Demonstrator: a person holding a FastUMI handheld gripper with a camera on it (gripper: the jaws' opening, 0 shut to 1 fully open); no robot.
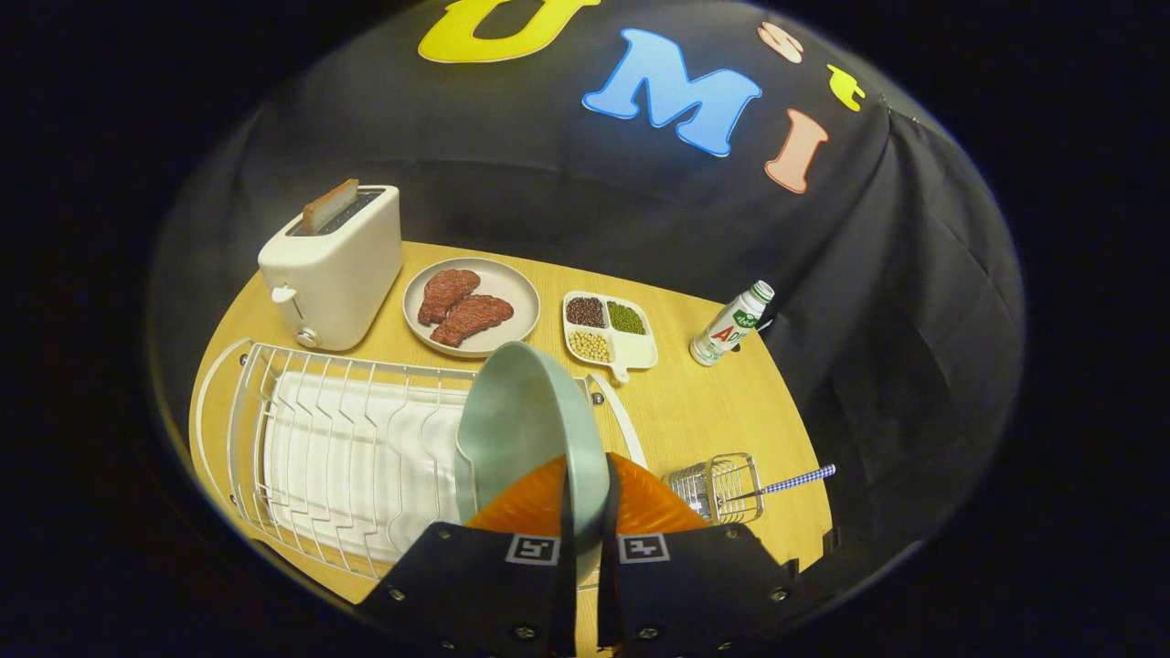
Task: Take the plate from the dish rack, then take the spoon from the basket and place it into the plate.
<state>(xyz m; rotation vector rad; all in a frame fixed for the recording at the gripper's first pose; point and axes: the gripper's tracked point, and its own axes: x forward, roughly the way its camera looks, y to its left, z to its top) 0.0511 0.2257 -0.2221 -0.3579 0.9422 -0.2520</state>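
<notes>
The claw [585, 521] is closed on the rim of the pale green plate [521, 429], one finger on each face, and holds it on edge. The plate stands above the right end of the white wire dish rack [311, 439], which sits on the round wooden desk [713, 411]. Just right of the fingers stands a small wire basket [717, 489]; the spoon [795, 480] lies in it, its checked handle projecting to the right over the basket rim. Beyond the rack stand a white toaster [334, 265] with a slice in its slot, a grey plate of meat [471, 306] and a divided tray of beans [608, 329]. A bottle [731, 324] stands near the desk's far right edge.
</notes>
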